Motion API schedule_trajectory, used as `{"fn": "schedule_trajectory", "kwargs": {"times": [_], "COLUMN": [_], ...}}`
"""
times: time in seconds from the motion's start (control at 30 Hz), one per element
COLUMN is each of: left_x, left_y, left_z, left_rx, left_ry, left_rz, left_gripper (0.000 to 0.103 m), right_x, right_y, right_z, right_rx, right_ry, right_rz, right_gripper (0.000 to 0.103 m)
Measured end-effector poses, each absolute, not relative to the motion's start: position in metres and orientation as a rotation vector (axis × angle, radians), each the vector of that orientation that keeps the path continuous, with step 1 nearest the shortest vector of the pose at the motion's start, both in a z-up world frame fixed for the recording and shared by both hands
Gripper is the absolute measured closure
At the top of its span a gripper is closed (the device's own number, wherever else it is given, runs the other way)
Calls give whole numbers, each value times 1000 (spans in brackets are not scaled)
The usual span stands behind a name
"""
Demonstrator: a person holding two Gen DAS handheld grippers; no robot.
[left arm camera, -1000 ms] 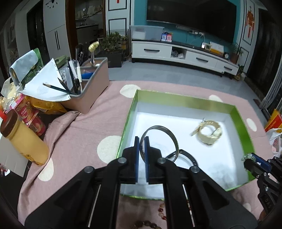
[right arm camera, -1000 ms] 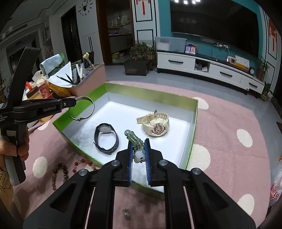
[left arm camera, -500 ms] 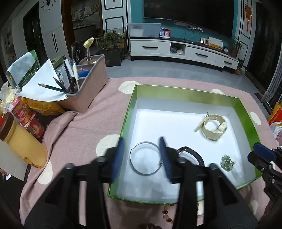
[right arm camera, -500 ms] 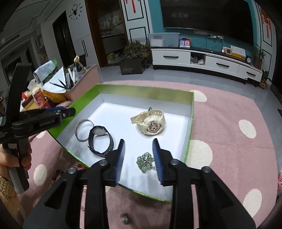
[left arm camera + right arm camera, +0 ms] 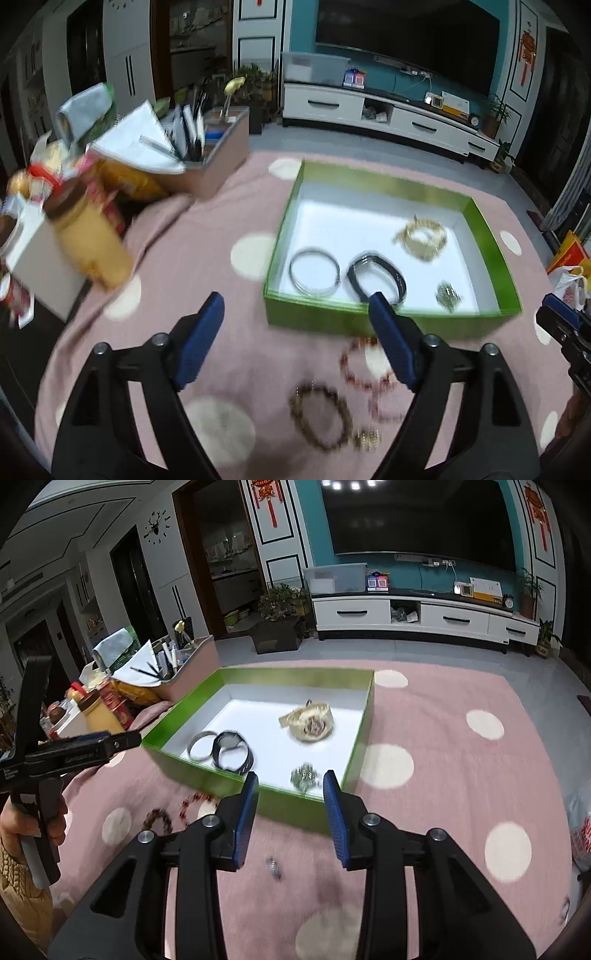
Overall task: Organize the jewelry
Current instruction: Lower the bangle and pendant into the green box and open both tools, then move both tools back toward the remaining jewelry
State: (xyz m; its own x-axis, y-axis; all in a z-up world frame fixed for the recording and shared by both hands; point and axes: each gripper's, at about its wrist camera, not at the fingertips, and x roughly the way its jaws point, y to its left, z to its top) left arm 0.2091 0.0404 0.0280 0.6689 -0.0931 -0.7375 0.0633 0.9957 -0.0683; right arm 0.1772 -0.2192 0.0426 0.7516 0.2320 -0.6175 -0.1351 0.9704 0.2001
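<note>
The worktop is covered by a pink polka-dot cloth. A green box with a white floor is set on the cloth. Four pieces are seen inside it: a cream watch toward the far right, a black watch near the front wall, a silver bangle just beside it to the left, and a small green bead bracelet at the front right.

The left gripper is held over the cloth in front of the box, jaws wide and empty. The right gripper is likewise held with jaws spread, nothing between them.

On the cloth outside the box, a brown bead bracelet, a red bead bracelet and a small gold ring are noted; details are blurred.
</note>
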Motion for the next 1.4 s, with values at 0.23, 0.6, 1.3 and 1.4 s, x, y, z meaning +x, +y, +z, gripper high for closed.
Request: {"fn": "schedule_trajectory", "kwargs": {"times": [0.23, 0.6, 1.3, 1.4], "left_x": [159, 93, 111, 119], "left_y": [50, 37, 5, 5], "left_z": [-2, -40, -37, -39], "left_rx": [-95, -82, 32, 7], "left_ry": [917, 994, 907, 912], "left_rz": [-124, -206, -310, -336], "left_gripper": [9, 2, 6, 23], "right_x": [136, 93, 108, 114], "right_y": [-218, -195, -199, -201], "right_z": [27, -6, -18, -21], "right_rx": [166, 147, 107, 109], "right_ry": [733, 793, 835, 841], "right_rz": [201, 222, 192, 193], "right_gripper": [62, 59, 58, 58]}}
